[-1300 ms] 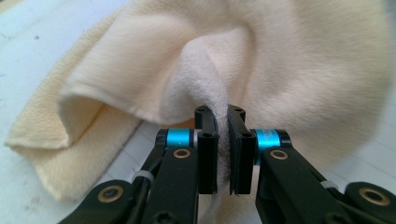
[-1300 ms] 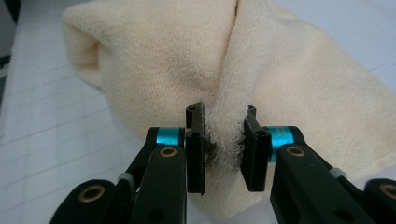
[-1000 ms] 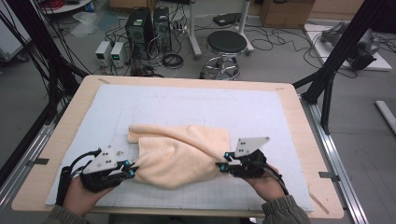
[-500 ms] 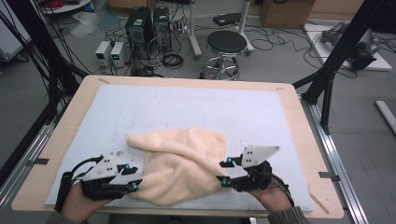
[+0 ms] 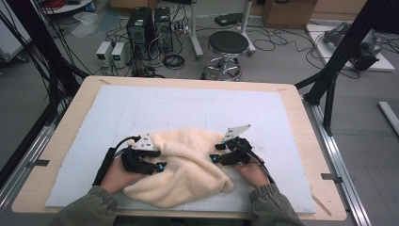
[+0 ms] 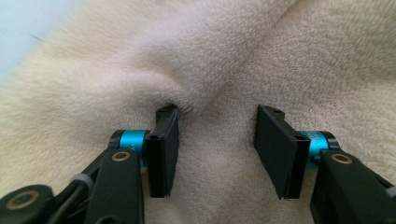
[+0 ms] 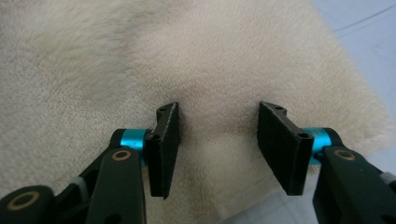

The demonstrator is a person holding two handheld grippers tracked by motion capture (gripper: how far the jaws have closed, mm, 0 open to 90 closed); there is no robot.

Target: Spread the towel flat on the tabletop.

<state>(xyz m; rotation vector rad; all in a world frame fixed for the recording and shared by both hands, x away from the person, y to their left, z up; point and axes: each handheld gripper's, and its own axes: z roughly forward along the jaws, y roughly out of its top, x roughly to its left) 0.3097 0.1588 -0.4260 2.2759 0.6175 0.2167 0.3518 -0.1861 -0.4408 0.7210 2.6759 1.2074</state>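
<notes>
Cabled lab floor lay behind w/ a round stool (image 5: 228, 44) and PC towers (image 5: 149, 26). Nearer sat the wooden table (image 5: 301, 117), topped by a pale blue mat (image 5: 188, 106). On the mat's near half lay a cream fleece cloth (image 5: 188, 165), fuzzy, rumpled, folded over itself. Left gripper (image 5: 157, 165) pressed into its left side, right gripper (image 5: 217, 153) into its right. Both had just been opening: flat black pads stood apart, released, fleece betw. them but unpinched. Left gripper's tips (image 6: 212, 123) dented a soft fold; right gripper's (image 7: 217, 123) sat close to the cloth's edge.
</notes>
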